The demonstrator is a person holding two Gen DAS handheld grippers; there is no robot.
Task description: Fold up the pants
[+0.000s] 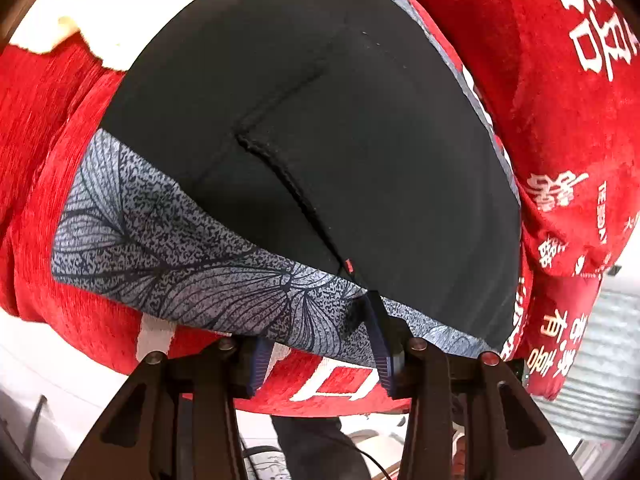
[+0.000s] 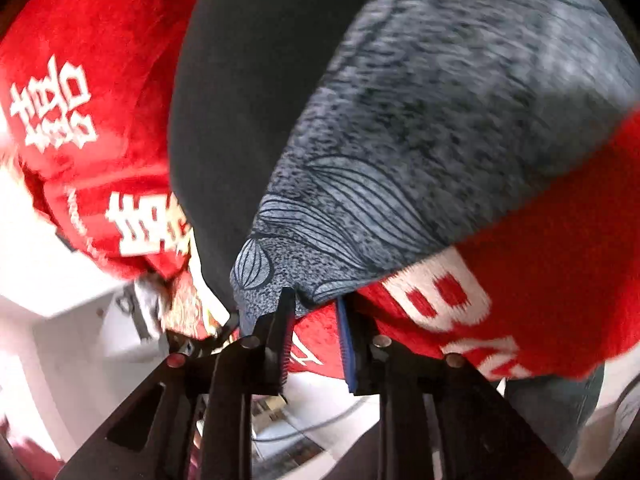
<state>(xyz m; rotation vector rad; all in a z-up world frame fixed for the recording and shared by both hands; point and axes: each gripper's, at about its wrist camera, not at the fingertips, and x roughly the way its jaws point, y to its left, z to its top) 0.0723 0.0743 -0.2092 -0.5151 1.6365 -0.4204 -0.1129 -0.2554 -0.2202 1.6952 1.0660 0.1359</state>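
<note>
Pants (image 1: 320, 140) lie on cloth (image 1: 560, 120); cloth drapes table edge.

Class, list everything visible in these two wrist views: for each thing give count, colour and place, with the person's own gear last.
pants: one, black with a grey leaf-print band, spread on the blanket.
blanket: one, red with white characters, under and around the pants.
left gripper: one, black with blue pads, at the pants' grey band; grip unclear.
right gripper: one, black with blue pads, at a grey corner of the pants; grip unclear.
</note>
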